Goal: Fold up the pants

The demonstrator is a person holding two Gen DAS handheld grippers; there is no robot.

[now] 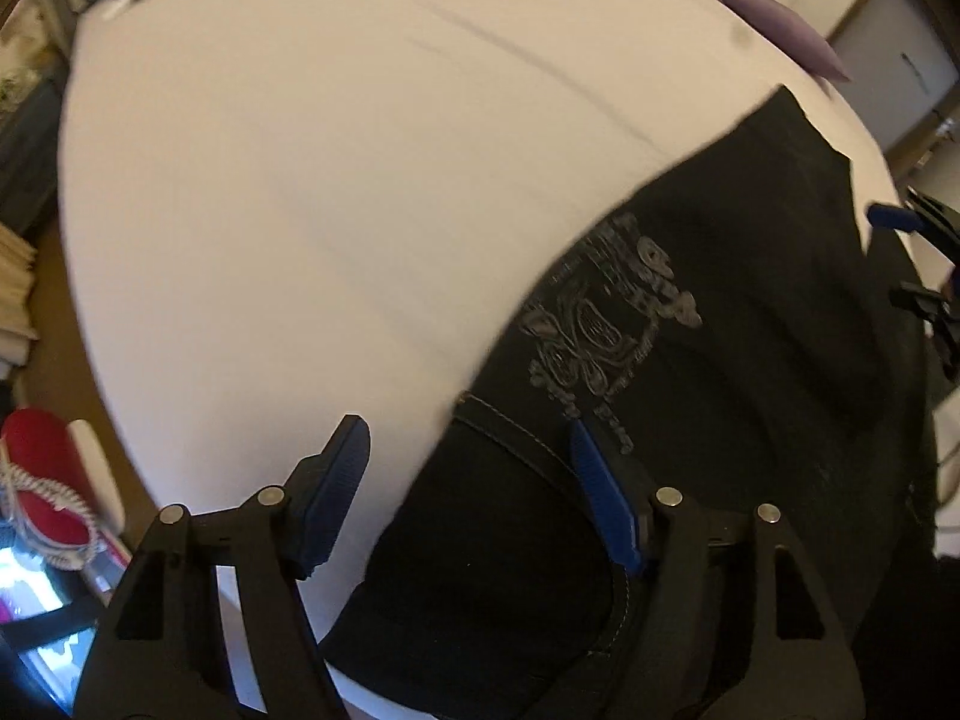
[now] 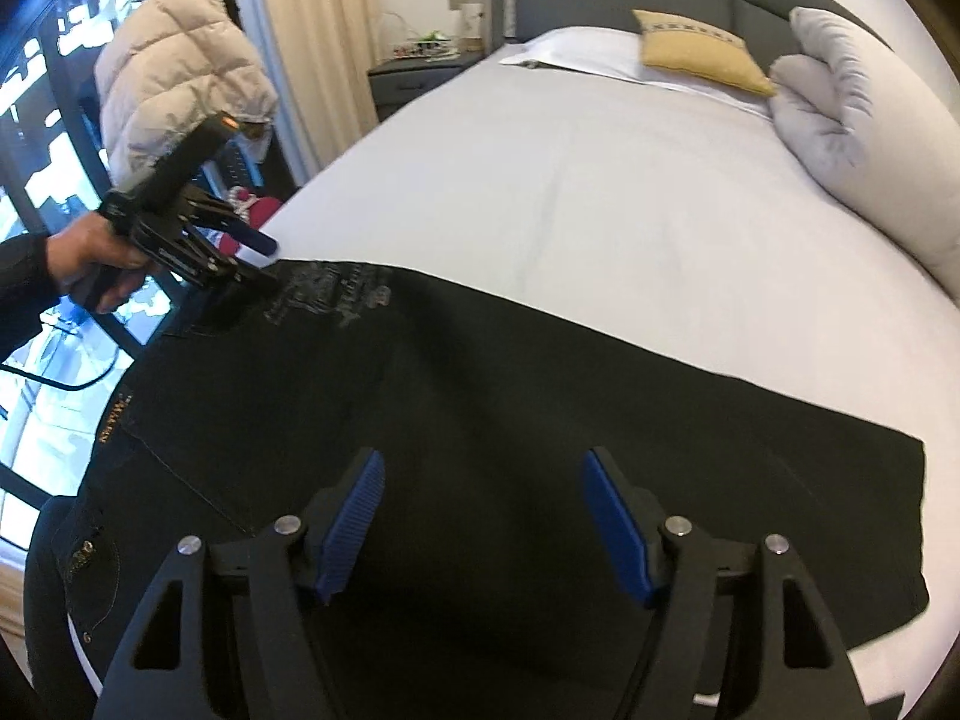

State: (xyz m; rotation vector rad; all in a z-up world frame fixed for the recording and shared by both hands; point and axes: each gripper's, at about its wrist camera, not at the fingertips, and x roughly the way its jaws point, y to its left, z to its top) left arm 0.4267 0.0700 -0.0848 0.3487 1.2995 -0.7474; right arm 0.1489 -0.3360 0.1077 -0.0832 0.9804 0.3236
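Black pants (image 2: 540,390) with a grey print (image 1: 606,324) lie flat across the near end of a white bed sheet (image 2: 600,180). My left gripper (image 1: 467,429) hangs open at the waistband corner, one finger over the sheet and the other over the black cloth. In the right wrist view a hand (image 2: 90,252) holds the left gripper (image 2: 267,261) at that same corner. My right gripper (image 2: 485,459) stands open above the trouser legs, nothing pinched between its blue pads (image 2: 612,516). One blue pad (image 1: 894,217) of it shows at the far right of the left wrist view.
A yellow cushion (image 2: 702,48) and a grey rolled pillow (image 2: 864,120) sit by the headboard. A purple cushion (image 1: 774,30) lies at the bed's far edge. A white puffer jacket (image 2: 180,72) and nightstand (image 2: 414,72) stand beside the bed; a red item (image 1: 48,480) is on the floor.
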